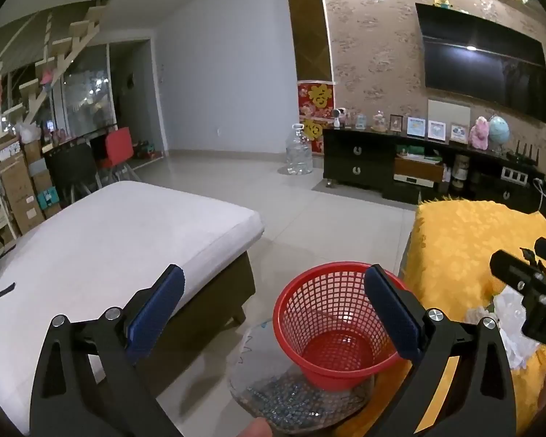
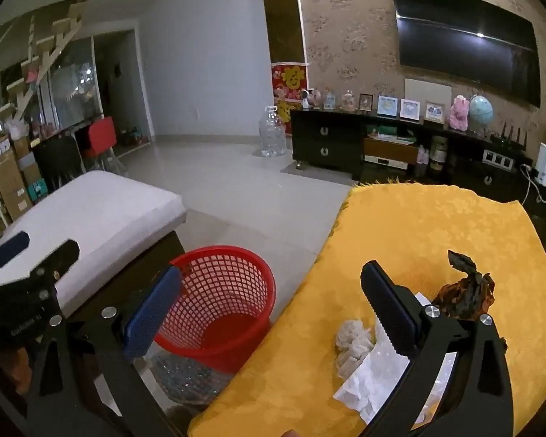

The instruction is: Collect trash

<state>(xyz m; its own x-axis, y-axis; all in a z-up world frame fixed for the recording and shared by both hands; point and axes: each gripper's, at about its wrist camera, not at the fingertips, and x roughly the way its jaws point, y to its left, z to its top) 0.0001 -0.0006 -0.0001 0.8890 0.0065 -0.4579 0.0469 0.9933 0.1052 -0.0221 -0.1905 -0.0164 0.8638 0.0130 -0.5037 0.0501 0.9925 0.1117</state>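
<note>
Your right hand-held gripper (image 2: pixel 269 313) is hanging open over the table (image 2: pixel 436 225), trash just ahead: tissue (image 2: pixel 351 342), wrapper (image 2: pixel 375 382), brown scrap (image 2: pixel 466 291). Left hand-held gripper (image 1: pixel 273 313), also open, is facing the basket (image 1: pixel 331 327) left of the table, farther off.

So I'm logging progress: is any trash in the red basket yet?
No, the red basket shows only its bare bottom; the crumpled tissue still lies on the yellow cloth.

1. Red plastic mesh wastebasket (image 2: pixel 222 302): upright on floor, just beside yellow-covered bench (image 2: pixel 436 225), nothing visible inside.
2. Crumpled off-white tissue wad (image 2: pixel 353 342): on bench, nr front edge.
3. Clear crinkled plastic wrapper (image 2: pixel 378 382): lying flat, touching the wad.
4. Dark brown crumpled wrapper (image 2: pixel 466 291): bunched, further back on bench.
</note>
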